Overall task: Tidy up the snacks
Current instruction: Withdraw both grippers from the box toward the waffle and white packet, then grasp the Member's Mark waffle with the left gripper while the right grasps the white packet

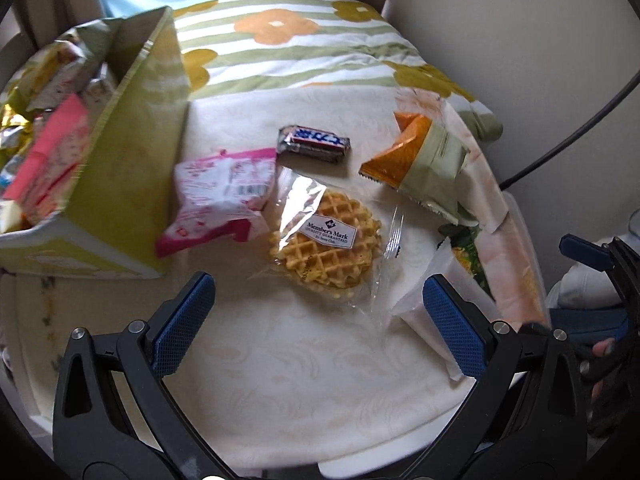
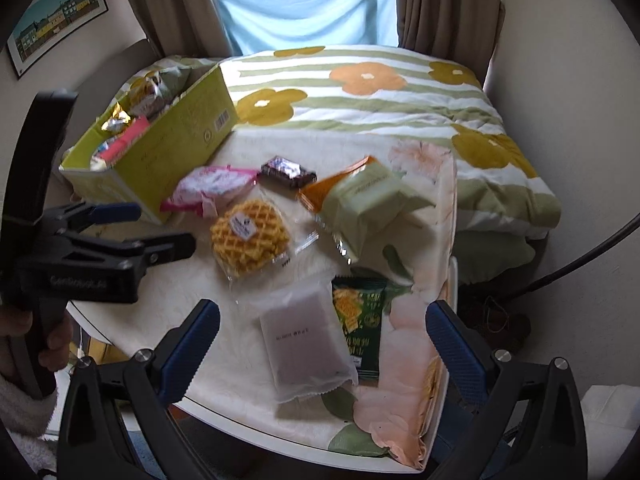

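Snacks lie on a white table (image 1: 280,380). A wrapped waffle (image 1: 326,240) (image 2: 250,236) sits in the middle, with a pink packet (image 1: 220,196) (image 2: 212,186) to its left and a dark chocolate bar (image 1: 314,145) (image 2: 287,172) behind it. An orange-and-green packet (image 1: 420,164) (image 2: 368,200) lies to the right. A frosted white packet (image 2: 306,340) and a dark green packet (image 2: 360,320) lie nearest. My left gripper (image 1: 318,312) (image 2: 160,228) is open and empty, just short of the waffle. My right gripper (image 2: 322,336) is open and empty above the white packet.
A yellow-green box (image 1: 132,168) (image 2: 180,140) with several snacks in it stands at the left. A floral cloth (image 2: 420,300) covers the table's right side. A flowered quilt (image 2: 380,92) lies behind. A dark cable (image 2: 580,260) runs at the right.
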Available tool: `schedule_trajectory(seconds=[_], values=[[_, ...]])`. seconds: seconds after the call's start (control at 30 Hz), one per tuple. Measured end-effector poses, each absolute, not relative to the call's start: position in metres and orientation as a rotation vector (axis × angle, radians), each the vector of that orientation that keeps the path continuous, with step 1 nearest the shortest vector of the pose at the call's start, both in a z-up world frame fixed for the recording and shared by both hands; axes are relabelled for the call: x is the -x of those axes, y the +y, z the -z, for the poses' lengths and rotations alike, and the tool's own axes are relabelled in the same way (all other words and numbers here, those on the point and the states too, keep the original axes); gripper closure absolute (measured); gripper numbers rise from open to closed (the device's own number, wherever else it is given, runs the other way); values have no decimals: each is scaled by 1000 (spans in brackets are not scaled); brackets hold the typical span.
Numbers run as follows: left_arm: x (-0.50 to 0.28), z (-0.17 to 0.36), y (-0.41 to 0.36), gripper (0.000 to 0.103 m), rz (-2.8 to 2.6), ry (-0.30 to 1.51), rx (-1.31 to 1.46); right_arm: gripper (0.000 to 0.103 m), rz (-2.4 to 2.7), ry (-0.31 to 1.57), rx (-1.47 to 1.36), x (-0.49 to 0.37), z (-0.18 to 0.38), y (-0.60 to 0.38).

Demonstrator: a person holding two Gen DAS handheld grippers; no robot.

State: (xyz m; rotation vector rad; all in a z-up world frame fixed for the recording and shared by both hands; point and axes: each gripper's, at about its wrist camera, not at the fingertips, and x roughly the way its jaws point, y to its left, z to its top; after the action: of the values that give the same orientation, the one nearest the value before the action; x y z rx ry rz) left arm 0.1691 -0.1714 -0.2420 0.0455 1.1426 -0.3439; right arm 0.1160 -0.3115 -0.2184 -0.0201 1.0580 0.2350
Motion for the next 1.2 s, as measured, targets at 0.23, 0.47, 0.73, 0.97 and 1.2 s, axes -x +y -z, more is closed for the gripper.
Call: schedule_trajectory(seconds=[0.23,0.47,0.73,0.97,1.2], values=[[-186,291,-189,0,388,1128,-148,0,-285,1068,104,-107,266,-298],[-197,310,-197,0,433,1119,-181,0,-328,1075,117,-104,286,-291],[-214,315,-210,0,482,1101,-216,1,-358,1086,131,-111,297,-285],[-216,317,-213,0,493,1112,-223,1,-367,1089,140,-114,302,-278],[-211,314,-213,16,496,1108,-250,1,-361,1088,150,-116,305,-276]])
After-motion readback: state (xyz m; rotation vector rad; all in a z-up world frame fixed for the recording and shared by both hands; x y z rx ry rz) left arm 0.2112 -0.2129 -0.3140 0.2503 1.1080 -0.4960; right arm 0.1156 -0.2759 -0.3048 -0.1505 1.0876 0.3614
